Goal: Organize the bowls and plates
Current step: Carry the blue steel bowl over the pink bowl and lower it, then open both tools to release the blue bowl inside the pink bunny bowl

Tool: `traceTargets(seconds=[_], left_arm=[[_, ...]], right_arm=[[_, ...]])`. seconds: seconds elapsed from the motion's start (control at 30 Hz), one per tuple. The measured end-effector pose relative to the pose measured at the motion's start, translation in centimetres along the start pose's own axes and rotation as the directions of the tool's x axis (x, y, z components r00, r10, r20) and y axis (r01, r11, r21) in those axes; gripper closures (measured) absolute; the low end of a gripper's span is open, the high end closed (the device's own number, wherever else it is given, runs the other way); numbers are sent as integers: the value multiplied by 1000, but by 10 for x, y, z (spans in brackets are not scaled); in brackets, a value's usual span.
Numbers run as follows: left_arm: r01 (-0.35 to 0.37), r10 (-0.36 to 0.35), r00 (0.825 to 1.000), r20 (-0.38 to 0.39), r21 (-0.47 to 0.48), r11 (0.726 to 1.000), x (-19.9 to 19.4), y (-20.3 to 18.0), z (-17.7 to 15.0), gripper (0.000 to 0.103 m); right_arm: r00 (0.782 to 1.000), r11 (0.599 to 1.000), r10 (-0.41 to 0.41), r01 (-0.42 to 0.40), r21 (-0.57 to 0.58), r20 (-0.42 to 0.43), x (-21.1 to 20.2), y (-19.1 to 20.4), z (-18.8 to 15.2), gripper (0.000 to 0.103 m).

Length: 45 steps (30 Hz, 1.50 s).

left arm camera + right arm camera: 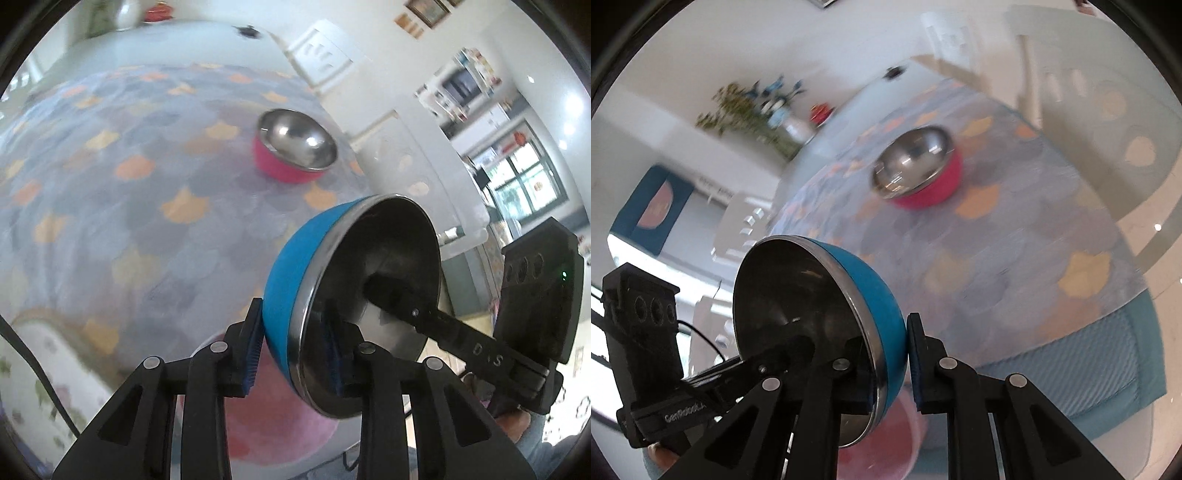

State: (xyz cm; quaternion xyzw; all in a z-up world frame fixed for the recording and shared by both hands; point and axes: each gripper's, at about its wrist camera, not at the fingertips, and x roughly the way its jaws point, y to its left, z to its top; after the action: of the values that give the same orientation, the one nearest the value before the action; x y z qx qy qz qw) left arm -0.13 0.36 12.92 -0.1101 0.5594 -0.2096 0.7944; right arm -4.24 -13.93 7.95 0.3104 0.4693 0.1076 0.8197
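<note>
Counting two bowls: I hold the blue bowl (pixel 284 273) tipped on edge, left gripper (pixel 295 354) and right gripper (pixel 890 365) each with jaws clamped on its rim. At twelve o'clock the pink bowl (pixel 280 166) sits upright on the bench's patterned cloth (pixel 110 184). Only the right view shows a plant (pixel 746 107); only the left, a window (pixel 524 181).

Both wrist cams close, angled down, sharing blue bowl (pixel 288 273) & table (pixel 110 184)
</note>
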Motion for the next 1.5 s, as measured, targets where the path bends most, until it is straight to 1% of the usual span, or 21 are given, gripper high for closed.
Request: traceTargets(seconds=[0.1, 0.17, 0.33, 0.4, 0.53, 0.7, 0.93, 1.23, 1.33, 1.4, 1.5], left_arm=[[-27, 28, 999, 26, -28, 999, -13, 5, -15, 73], [-45, 45, 999, 22, -32, 998, -19, 7, -26, 73], [-60, 60, 998, -5, -32, 998, -19, 11, -42, 73], [-64, 63, 998, -26, -26, 998, -16, 12, -47, 71], [-80, 81, 995, -55, 3, 997, -12, 8, -56, 71], [-64, 63, 995, -71, -12, 998, -11, 12, -60, 71], [-65, 63, 994, -89, -27, 998, -10, 18, -65, 71], [-59, 54, 991, -121, -40, 997, -6, 24, -71, 71], [-51, 45, 990, -130, -46, 998, -5, 28, -71, 69], [-56, 49, 990, -131, -48, 997, -5, 30, -70, 69], [-68, 60, 990, -131, -55, 996, -7, 33, -70, 68]], right_arm=[[999, 999, 22, -23, -48, -39, 4, 16, -11, 89], [997, 997, 28, -33, -72, -67, 6, 23, -22, 89], [992, 998, 47, -53, -46, -121, 10, 20, -41, 89], [991, 998, 43, -48, -37, -129, 9, 14, -44, 89], [991, 999, 18, -23, -33, -130, 7, 13, -50, 89], [989, 1000, 15, -16, -4, -146, 5, 7, -55, 89], [983, 1000, 12, -11, 5, -184, 12, 7, -61, 89], [978, 1000, 7, -2, 24, -208, 17, 6, -67, 88], [976, 1000, 6, 0, 26, -215, 20, 8, -67, 87], [975, 1000, -4, 9, 21, -221, 22, 9, -67, 86], [973, 999, -33, 40, 24, -230, 26, 8, -67, 81]])
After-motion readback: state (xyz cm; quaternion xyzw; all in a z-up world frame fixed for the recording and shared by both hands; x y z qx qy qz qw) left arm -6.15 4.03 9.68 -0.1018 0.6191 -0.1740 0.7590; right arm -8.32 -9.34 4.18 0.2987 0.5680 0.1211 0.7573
